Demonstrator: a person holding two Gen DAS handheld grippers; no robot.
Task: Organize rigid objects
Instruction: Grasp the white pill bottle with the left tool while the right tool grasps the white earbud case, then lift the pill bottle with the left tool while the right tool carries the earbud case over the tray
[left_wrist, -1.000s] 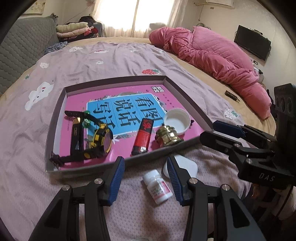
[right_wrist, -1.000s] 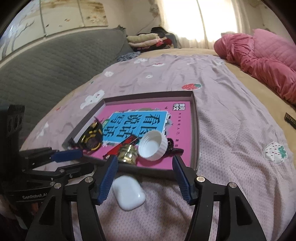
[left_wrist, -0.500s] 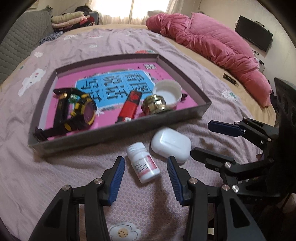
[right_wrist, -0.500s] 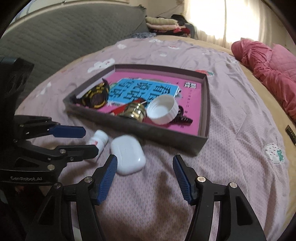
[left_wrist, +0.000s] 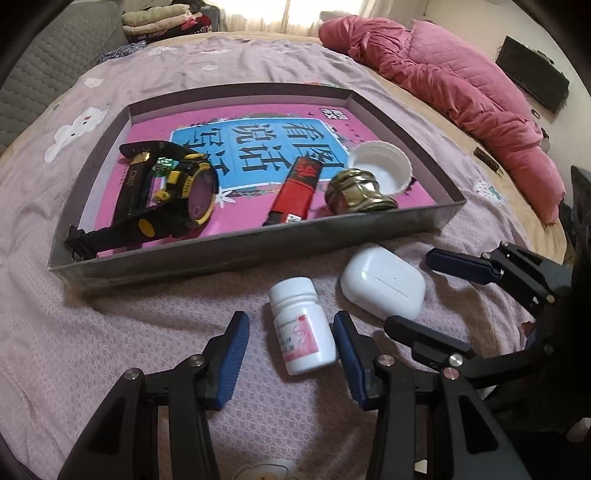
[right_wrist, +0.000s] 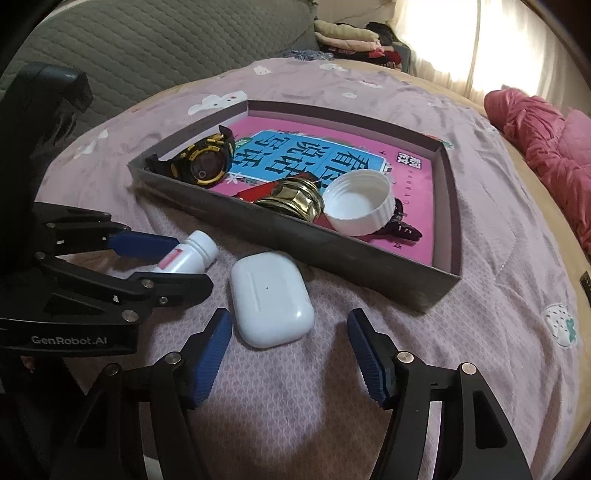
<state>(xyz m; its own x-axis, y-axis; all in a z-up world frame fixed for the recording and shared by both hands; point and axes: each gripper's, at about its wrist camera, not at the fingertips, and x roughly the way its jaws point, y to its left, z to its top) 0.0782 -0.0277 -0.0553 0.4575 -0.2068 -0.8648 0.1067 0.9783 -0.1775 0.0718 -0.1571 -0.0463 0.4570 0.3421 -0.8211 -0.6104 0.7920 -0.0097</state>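
A white pill bottle (left_wrist: 301, 332) lies on the purple bedspread in front of a shallow grey box (left_wrist: 258, 247). My left gripper (left_wrist: 290, 321) is open around the bottle, with a gap at its left pad. Beside the bottle lies a white earbud case (right_wrist: 271, 299). My right gripper (right_wrist: 288, 325) straddles the case, its jaws opening and not touching it. Inside the box lie a black-and-yellow watch (left_wrist: 177, 192), a red lighter (left_wrist: 295, 188), a brass piece (left_wrist: 354, 192) and a white cap (left_wrist: 380, 170). The right wrist view shows the left gripper (right_wrist: 194, 264) low over the bottle.
A pink book cover lines the box floor, and a black hair clip (right_wrist: 402, 229) lies by the cap. A pink quilt (left_wrist: 461, 85) is heaped at the far right of the bed. A grey padded headboard (right_wrist: 147, 48) and folded clothes (left_wrist: 159, 22) stand beyond.
Both grippers have sunk toward the bedspread and tipped downward. The bottle now lies between the left fingers and the case between the right fingers, whose jaws have widened slightly.
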